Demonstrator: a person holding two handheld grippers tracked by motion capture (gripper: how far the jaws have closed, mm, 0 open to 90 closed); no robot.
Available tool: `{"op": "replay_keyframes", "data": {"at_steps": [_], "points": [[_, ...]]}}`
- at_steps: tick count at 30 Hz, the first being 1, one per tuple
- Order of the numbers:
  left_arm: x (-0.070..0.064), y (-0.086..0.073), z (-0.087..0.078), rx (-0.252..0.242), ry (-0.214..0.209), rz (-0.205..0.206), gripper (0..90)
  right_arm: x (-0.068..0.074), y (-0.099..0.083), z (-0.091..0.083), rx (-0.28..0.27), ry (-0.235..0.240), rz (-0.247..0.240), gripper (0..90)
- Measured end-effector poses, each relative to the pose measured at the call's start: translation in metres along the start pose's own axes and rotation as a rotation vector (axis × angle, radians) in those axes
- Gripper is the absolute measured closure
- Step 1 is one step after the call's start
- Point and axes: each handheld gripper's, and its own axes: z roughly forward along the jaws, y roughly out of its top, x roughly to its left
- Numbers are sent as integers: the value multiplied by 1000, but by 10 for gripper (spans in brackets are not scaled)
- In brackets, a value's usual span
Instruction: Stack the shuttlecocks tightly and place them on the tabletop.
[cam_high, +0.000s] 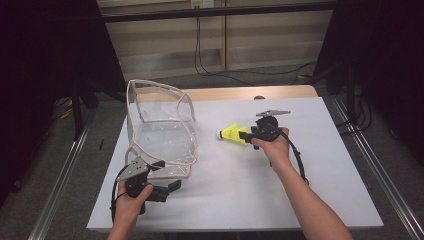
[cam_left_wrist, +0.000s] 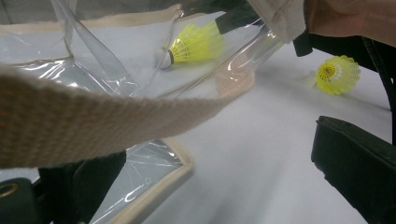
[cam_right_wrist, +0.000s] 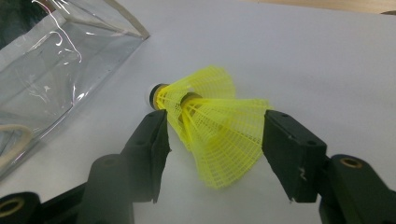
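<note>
The right gripper (cam_high: 248, 136) holds yellow shuttlecocks (cam_high: 232, 133) just above the white table (cam_high: 300, 190), right of centre. In the right gripper view two skirts show nested, one inside the other (cam_right_wrist: 219, 135). Their long axis runs roughly level, cork end pointing left in the high view toward the bag (cam_high: 162, 127), open skirt toward the gripper. The jaws stand on either side of the wider skirt, touching or just beside its mesh; whether they squeeze it cannot be told for certain, though the shuttlecocks appear carried.

The bag, of clear plastic with beige webbing trim, stands at the left of the table, mouth up. A short stretch of bare table lies between the cork and the bag's near wall; nothing stands in that gap.

The left gripper (cam_high: 160, 187) sits at the bag's lower front edge. In the left gripper view, a beige strap (cam_left_wrist: 93, 121) crosses in front of the jaws, which stand wide apart; whether anything is pinched cannot be told. That view also shows another yellow shuttlecock (cam_left_wrist: 337, 74) lying on the table beyond the person's right forearm, skirt opening toward the camera.

The shuttlecocks are bright yellow plastic mesh, with a dark band at the pale cork.
</note>
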Motion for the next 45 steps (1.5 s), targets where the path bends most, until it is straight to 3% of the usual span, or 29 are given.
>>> {"op": "replay_keyframes", "data": {"at_steps": [8, 45], "points": [[0, 0, 0, 0, -1, -4, 33, -2, 3, -7, -12, -13, 0, 364], [-1, 1, 0, 2, 0, 3, 33, 13, 18, -40, -16, 38, -53, 196]]}}
